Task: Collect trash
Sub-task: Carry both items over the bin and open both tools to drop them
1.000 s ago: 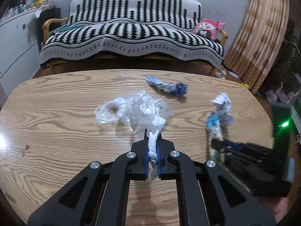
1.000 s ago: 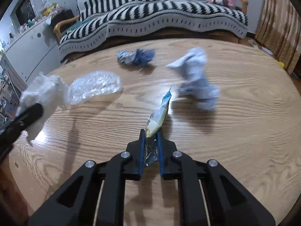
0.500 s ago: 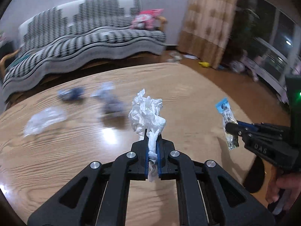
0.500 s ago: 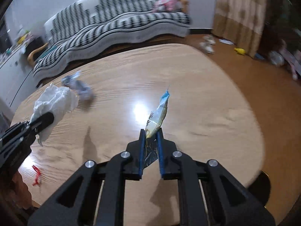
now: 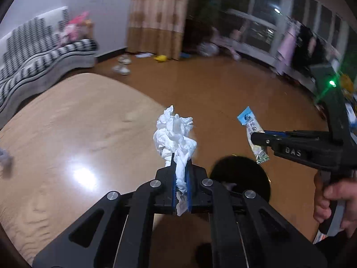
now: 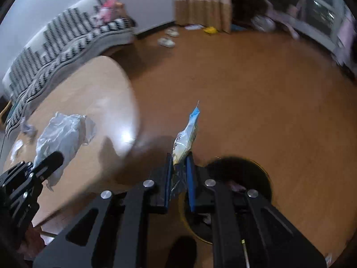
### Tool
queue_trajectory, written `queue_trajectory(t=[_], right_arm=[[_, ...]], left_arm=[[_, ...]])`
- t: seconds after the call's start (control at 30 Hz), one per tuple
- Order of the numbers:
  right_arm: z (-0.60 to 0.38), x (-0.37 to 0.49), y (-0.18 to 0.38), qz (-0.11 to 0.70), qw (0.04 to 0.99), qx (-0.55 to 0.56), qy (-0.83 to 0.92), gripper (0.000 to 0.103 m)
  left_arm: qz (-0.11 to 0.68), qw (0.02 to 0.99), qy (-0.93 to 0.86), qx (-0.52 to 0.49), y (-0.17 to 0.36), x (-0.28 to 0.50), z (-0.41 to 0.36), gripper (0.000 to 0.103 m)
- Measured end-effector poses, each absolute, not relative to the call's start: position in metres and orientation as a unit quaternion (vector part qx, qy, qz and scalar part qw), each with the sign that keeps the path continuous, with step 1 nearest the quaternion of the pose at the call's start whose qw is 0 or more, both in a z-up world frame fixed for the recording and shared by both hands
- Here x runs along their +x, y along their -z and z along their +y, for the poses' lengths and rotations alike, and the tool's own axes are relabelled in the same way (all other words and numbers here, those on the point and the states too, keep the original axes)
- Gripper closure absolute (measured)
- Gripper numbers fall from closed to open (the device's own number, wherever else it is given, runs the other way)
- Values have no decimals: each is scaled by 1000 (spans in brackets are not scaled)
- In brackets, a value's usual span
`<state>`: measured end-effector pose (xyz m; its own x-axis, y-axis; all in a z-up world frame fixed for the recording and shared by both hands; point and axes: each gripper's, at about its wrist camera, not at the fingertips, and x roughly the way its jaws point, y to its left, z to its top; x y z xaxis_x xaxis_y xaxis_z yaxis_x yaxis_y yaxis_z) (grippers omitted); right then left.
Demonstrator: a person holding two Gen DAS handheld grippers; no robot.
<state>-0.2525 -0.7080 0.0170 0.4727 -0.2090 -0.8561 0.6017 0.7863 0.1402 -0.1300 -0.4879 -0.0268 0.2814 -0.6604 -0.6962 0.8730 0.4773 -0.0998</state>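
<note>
Here the biggest thing is the brown floor (image 6: pixel 256 93), which fills the right and centre of both views. The round wooden worktop (image 5: pixel 73 120) takes the left half of the left wrist view, with the striped sofa (image 5: pixel 42 55) in the upper left corner behind it.

Low and right of centre in both views stands a dark round bin (image 6: pixel 243 169) on the floor, just beside the worktop edge. It seems to be the place for the trash, and something pale lies inside it.

The left claw (image 5: pixel 180 178) is clamped on a crumpled white tissue (image 5: pixel 174 134), which stands up in the centre of its view, over the worktop edge. The right claw (image 6: pixel 179 176) is clamped on a snack wrapper (image 6: pixel 186 136) with a blue tip, held in the air near the bin.

So two pieces are picked up but not yet dropped. On the worktop, at the far left of the right wrist view, some small scraps (image 6: pixel 28 129) are left, blurred. I judge the task is about in the middle: both pieces must go in the bin, then the rest must be fetched.
</note>
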Motion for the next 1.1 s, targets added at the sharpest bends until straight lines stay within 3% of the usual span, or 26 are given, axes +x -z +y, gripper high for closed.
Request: queue_trajectory(t=[0.33, 0.63, 0.7, 0.73, 0.77, 1.1], right_arm=[[-767, -306, 75, 552, 747, 268, 257, 90], [-777, -306, 92, 570, 727, 287, 253, 88], [-780, -303, 91, 568, 727, 290, 256, 70], [-781, -303, 90, 567, 727, 289, 258, 40], [-780, -305, 90, 564, 729, 286, 262, 26], [-794, -324, 68, 521, 733, 302, 316, 26]], left_arm=[[365, 740, 528, 201, 75, -176, -556, 98], [392, 720, 535, 206, 95, -166, -576, 98], [405, 711, 539, 198, 98, -165, -577, 98], [411, 707, 542, 195, 101, -164, -579, 98], [414, 704, 543, 194, 104, -163, -582, 98], [460, 659, 564, 191, 133, -167, -599, 98]])
